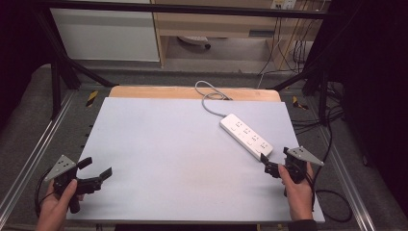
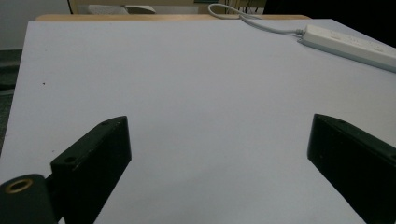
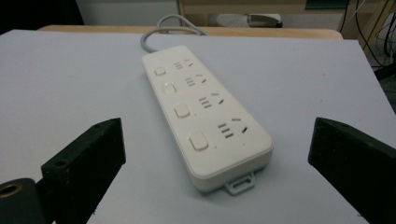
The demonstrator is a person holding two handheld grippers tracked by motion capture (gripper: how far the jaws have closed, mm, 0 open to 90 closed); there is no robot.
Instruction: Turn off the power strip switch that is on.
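The left gripper (image 1: 95, 167) is hovering over the bench's (image 1: 168, 159) near left corner, jaws gaping wide on nothing. The white power strip (image 1: 246, 136) is lying flat at the right side. The right gripper (image 1: 273, 161) is facing its near end, jaws spread wide and empty.

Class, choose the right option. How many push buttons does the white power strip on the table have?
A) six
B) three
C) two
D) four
D: the right gripper view shows four buttons in a row down the power strip, each beside its own socket, between the open jaws of the right gripper.
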